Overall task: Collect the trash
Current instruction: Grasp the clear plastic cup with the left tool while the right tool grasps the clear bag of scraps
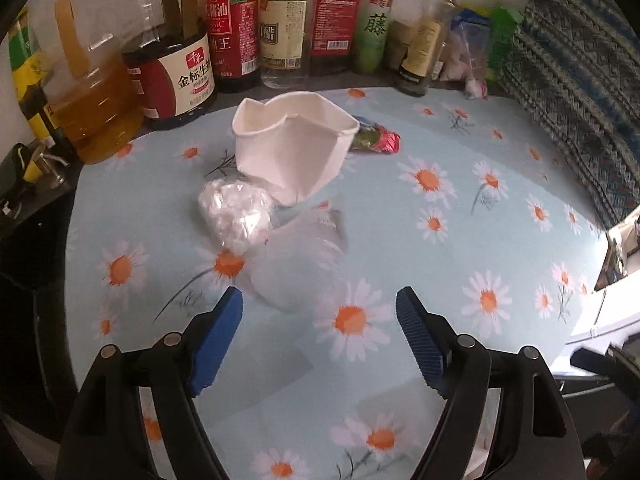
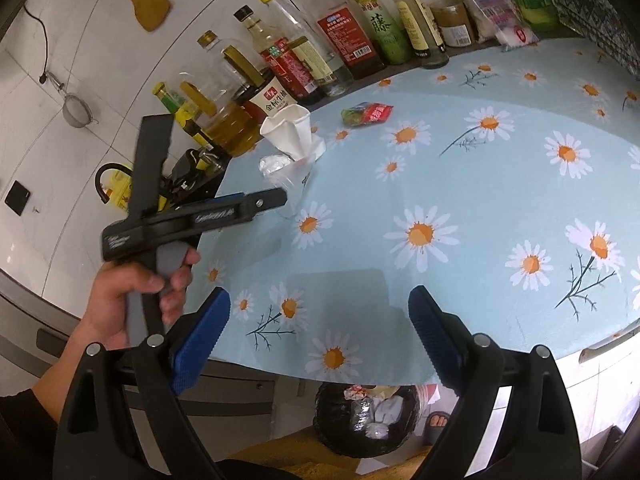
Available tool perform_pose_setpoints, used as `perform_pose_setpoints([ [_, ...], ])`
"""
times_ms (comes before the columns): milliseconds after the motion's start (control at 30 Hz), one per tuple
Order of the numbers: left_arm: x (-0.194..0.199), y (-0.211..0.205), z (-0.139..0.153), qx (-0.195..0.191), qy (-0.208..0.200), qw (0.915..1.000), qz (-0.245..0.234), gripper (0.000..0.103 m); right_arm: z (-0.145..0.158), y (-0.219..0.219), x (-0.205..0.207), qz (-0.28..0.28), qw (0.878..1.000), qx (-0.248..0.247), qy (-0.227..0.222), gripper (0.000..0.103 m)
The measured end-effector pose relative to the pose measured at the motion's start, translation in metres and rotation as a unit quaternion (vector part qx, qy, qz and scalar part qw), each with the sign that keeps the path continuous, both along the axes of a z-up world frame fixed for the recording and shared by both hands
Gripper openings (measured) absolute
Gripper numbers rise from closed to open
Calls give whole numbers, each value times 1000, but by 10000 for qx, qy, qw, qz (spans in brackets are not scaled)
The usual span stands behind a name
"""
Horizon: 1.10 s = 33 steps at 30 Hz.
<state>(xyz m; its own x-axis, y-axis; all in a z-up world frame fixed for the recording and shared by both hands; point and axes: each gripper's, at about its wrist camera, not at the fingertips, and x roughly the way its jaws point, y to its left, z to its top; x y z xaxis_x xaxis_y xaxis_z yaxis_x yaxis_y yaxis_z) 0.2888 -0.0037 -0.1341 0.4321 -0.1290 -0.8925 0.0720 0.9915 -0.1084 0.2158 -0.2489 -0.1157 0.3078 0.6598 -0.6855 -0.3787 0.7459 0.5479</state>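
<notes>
Kitchen corner here: white tiled wall, a worktop [image 2: 500, 184] covered in a light blue daisy-print cloth, and a row of sauce and oil bottles [image 1: 240, 28] lined up along the back edge. A wooden spatula [image 2: 146, 2] and a small strainer [image 2: 76, 110] hang on the wall.

The trash sits in a little cluster toward the bottle side of the worktop: a crumpled white paper cup [image 1: 292, 140], a scrunched ball of clear plastic wrap [image 1: 234, 210] touching its lower side, and a see-through plastic cup [image 1: 298, 268] lying on its side just below that. A red and green candy wrapper [image 1: 378, 138] lies right behind the paper cup.

Your left gripper [image 1: 319, 304] hovers just short of the clear cup, jaws spread wide with nothing between the blue pads. From the right wrist view you can see your left hand [image 2: 132, 292] wrapped around its handle.

Your right gripper [image 2: 320, 308] hangs over the near edge of the worktop, also released and empty, well apart from the pile. Under that edge there's a black-lined trash bin [image 2: 360, 420] on the floor with some wrappers and paper in it.
</notes>
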Motion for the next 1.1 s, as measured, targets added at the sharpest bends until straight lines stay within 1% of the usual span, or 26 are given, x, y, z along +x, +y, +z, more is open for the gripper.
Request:
perform_pose_setpoints([
  [67,7,1,-7,84,51,9999,91,77,-1,0,0,-4,10000,-12,-6,90],
  [300,21,3,-20,84,98,9998,165,74,-10,-2,0,18,9999,-39,131,90],
  [333,21,3,-21,73,105,9998,166,72,-11,-3,0,8,9999,-59,134,90],
  [367,22,3,-21,60,119,9998,154,66,-11,-3,0,2,9999,-72,146,90],
  [433,24,1,-22,74,92,9998,130,62,-12,-3,1,18,9998,-96,176,90],
  [467,24,1,-22,83,84,9999,120,58,-13,-3,1,16,9998,-116,175,90],
  [600,24,0,-22,105,62,9999,102,57,-12,-3,2,14,9998,-99,172,90],
  [700,22,1,-21,4,94,9999,117,57,-12,-3,4,19,9998,-93,173,90],
  [800,17,2,-17,-16,44,9999,119,57,-11,-2,6,29,9998,-97,154,90],
  [967,1,11,-7,-127,-15,9998,137,57,-6,5,14,147,9998,-126,72,90],
  [1100,-18,25,1,-200,-77,9996,207,57,3,21,24,305,9994,-124,-51,90],
])
